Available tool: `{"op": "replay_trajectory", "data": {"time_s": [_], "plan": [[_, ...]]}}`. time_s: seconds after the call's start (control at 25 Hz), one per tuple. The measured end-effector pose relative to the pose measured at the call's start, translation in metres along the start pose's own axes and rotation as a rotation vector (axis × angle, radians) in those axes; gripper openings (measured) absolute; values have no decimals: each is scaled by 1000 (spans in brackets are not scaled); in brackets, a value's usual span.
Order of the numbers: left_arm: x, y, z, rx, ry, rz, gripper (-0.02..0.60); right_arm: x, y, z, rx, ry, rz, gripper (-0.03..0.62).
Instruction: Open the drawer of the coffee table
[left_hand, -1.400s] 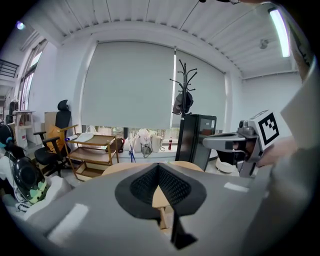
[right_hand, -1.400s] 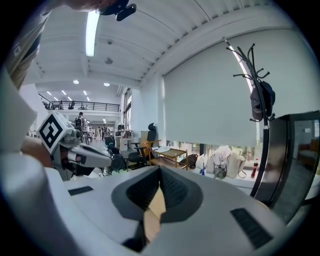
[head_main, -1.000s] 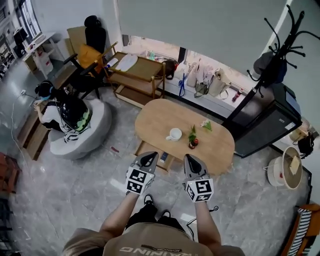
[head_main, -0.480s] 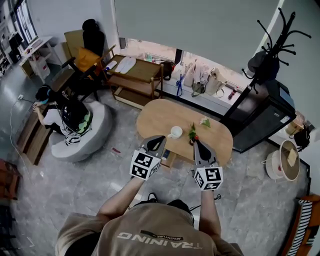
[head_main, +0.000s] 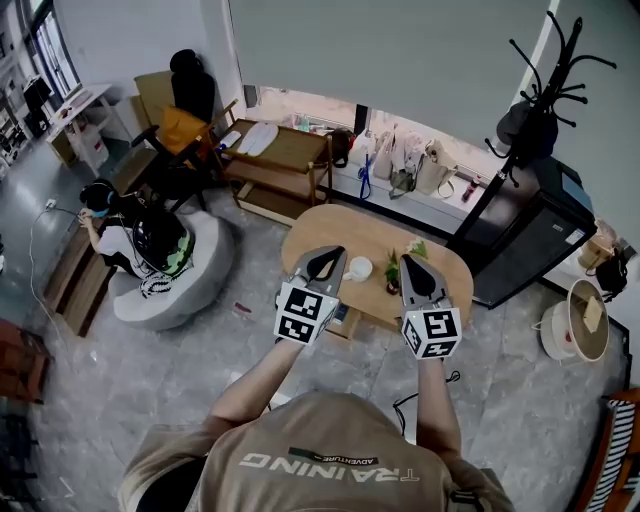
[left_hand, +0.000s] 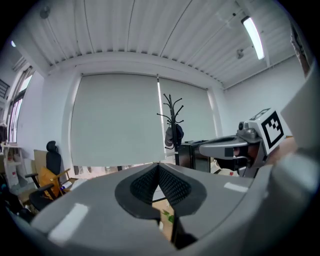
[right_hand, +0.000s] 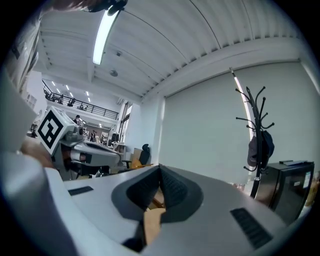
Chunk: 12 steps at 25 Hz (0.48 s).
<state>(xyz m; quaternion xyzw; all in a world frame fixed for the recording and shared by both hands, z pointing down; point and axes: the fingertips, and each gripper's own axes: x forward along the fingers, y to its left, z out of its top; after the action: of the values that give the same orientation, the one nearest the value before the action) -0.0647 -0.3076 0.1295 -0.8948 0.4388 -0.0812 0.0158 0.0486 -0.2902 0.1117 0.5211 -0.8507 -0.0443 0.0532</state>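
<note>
Pointing level, left tongs (head_main: 335, 251) closed, right tongs (head_main: 408, 259) closed beside it

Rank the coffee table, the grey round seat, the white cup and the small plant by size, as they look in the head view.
1. coffee table, clearly the largest
2. grey round seat
3. white cup and small plant: both tiny and too alike in size to rank
</note>
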Motion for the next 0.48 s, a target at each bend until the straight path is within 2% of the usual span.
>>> {"op": "replay_trajectory", "data": {"time_s": [0.12,0.32,0.48], "plan": [[-3,-5,5,45,-4,40,6,-2,-5,9,12,-23,4,5],[1,-10,11,15,-10,60,6,-5,-13,8,24,-13,42,5],[-2,-4,15,9,-7,95,6,-9,-15,10,7,-21,40,5]]}}
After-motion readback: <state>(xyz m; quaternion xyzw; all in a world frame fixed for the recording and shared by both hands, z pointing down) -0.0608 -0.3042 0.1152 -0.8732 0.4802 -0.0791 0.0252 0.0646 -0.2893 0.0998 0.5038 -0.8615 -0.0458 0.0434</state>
